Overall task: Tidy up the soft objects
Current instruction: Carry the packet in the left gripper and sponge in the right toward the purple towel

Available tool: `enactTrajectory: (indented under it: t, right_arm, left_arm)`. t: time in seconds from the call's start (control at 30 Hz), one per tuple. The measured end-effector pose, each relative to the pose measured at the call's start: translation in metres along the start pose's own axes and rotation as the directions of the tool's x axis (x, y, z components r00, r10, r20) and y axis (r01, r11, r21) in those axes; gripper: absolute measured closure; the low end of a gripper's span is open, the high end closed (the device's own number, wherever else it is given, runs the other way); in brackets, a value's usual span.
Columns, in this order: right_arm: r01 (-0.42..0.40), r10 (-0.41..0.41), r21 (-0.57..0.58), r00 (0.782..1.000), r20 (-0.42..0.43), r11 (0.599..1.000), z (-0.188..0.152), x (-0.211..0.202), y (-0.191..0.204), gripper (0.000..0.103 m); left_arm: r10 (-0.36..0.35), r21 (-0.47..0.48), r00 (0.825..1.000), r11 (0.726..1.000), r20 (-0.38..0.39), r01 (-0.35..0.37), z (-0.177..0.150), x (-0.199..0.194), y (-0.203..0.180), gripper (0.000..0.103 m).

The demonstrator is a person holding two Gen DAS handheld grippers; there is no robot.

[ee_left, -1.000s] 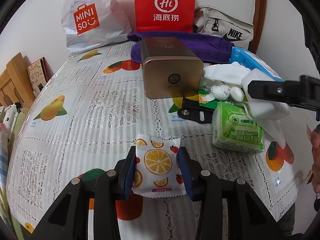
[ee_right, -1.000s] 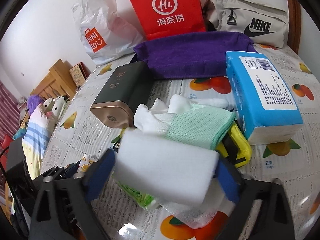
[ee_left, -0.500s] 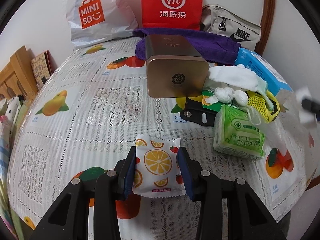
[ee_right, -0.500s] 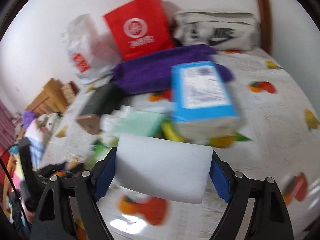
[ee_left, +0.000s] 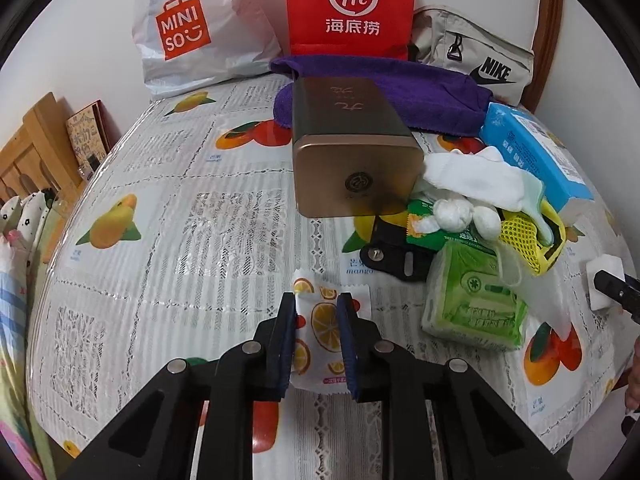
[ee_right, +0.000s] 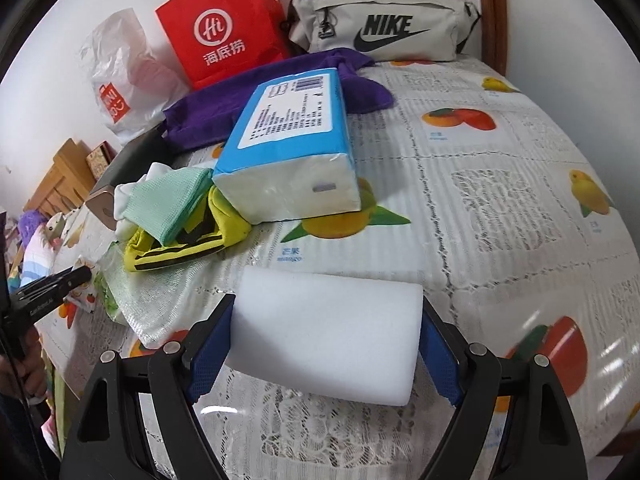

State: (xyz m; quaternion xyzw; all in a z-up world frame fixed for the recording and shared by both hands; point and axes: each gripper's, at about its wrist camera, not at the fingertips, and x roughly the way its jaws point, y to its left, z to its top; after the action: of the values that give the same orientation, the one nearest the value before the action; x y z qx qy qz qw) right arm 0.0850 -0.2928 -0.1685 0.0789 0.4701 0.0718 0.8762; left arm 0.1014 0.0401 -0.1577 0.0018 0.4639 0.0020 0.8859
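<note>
Presently, the left gripper (ee_left: 318,340) was closing its jaws on the small white pouch printed with orange slices (ee_left: 326,320), which lay on the fruit-patterned plastic tablecloth (ee_left: 160,220) in front of the bronze rectangular tin (ee_left: 352,160). The pads already dented its sides. To do this well, pressure should stop once the pouch holds firm, since a soft packet can buckle or burst; lift straight up. The right gripper (ee_right: 326,340) grasped the white foam block (ee_right: 326,332) across its length, above open cloth near the blue-and-white tissue pack (ee_right: 292,148). It should be kept level and lowered onto bare cloth clear of the tissue pack before release.
</note>
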Motion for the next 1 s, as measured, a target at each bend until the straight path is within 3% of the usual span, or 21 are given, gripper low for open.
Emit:
enactTrajectory:
  t: [0.27,0.57,1.0]
  right_arm:
    - [-0.04,0.04,-0.021,0.999,-0.019,0.999,0.007,0.01,0.006,0.019]
    - [-0.06,0.062,-0.053,0.998,0.024,0.997,0.023,-0.009,0.019,0.019]
    - [-0.061,0.086,-0.162,0.985,0.152,0.985,0.099,-0.047,0.047,0.019]
  left_arm:
    - [-0.03,-0.032,1.0,0.999,0.002,0.03,0.004,-0.004,0.003,0.095]
    - [-0.04,-0.038,0.998,0.998,0.056,0.042,0.02,-0.027,0.007,0.097]
    - [-0.057,-0.007,0.984,0.998,0.17,0.059,0.083,-0.061,0.005,0.097]
